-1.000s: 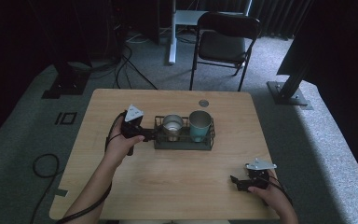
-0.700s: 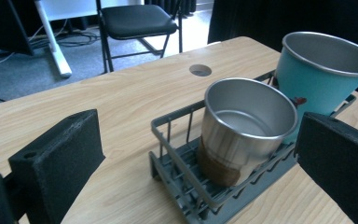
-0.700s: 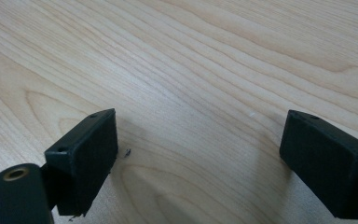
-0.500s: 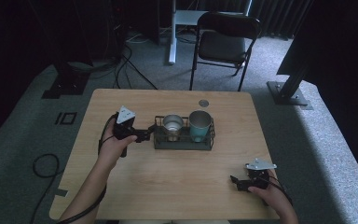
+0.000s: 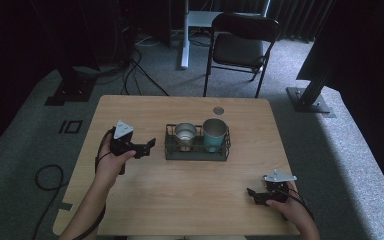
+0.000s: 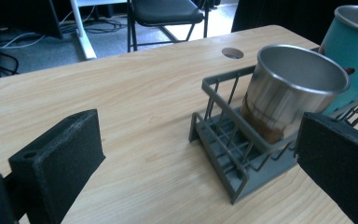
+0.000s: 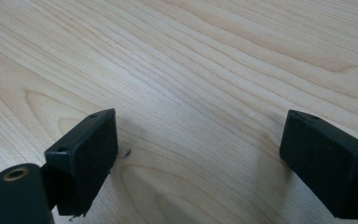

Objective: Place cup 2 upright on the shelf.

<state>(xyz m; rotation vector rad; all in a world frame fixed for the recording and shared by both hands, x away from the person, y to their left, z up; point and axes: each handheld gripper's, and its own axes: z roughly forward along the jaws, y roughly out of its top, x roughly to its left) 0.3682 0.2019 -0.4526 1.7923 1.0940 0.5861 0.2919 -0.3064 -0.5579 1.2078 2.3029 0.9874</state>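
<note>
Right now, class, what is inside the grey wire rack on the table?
The grey wire rack holds two upright cups: a steel cup and a teal cup beside it. The cups' walls hide their bottoms.

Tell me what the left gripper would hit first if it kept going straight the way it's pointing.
Most likely the wire rack: the left gripper points at its near end, open, with bare table between. Just behind that end stands the steel cup. Depth is hard to judge, so a slightly high line could meet the cup first.

The teal cup (image 6: 354, 51) is cut off by the left gripper view's top-right edge.
</note>
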